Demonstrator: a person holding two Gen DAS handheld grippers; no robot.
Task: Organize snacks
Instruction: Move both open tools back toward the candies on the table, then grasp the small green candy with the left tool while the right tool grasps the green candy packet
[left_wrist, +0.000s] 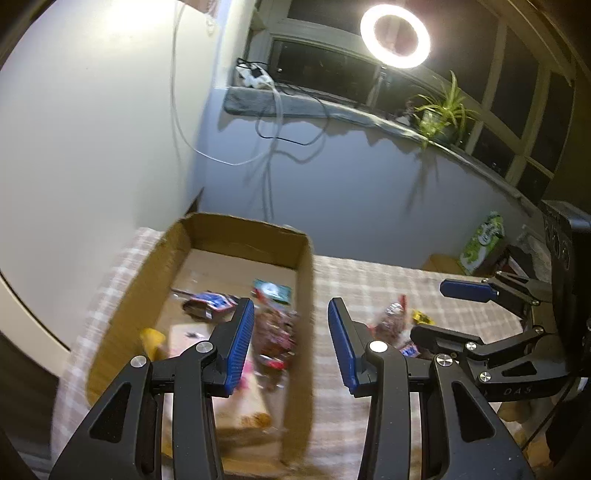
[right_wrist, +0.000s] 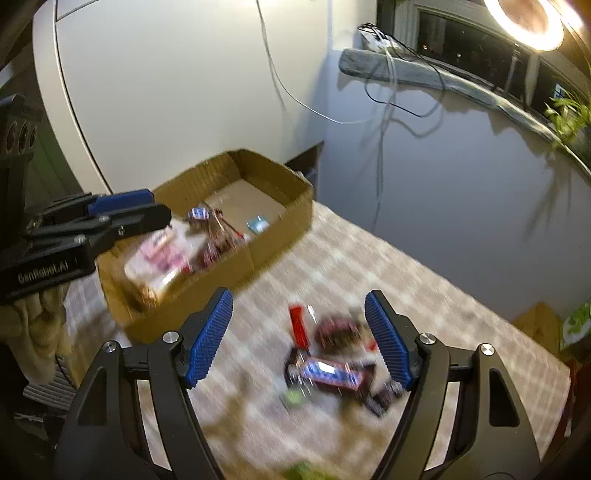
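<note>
Snack wrappers (right_wrist: 332, 365) lie loose on the checked table (right_wrist: 424, 280), more already in the cardboard box (right_wrist: 207, 302). Right tongs (right_wrist: 299, 336) wide, empty; left tongs (left_wrist: 291, 343) narrower, empty. Straddle one bar, then close.

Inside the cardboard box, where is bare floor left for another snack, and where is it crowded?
The cardboard box has bare floor along its far wall, behind the teal packet. Its near half is crowded with the pink pack and dark wrappers.
</note>
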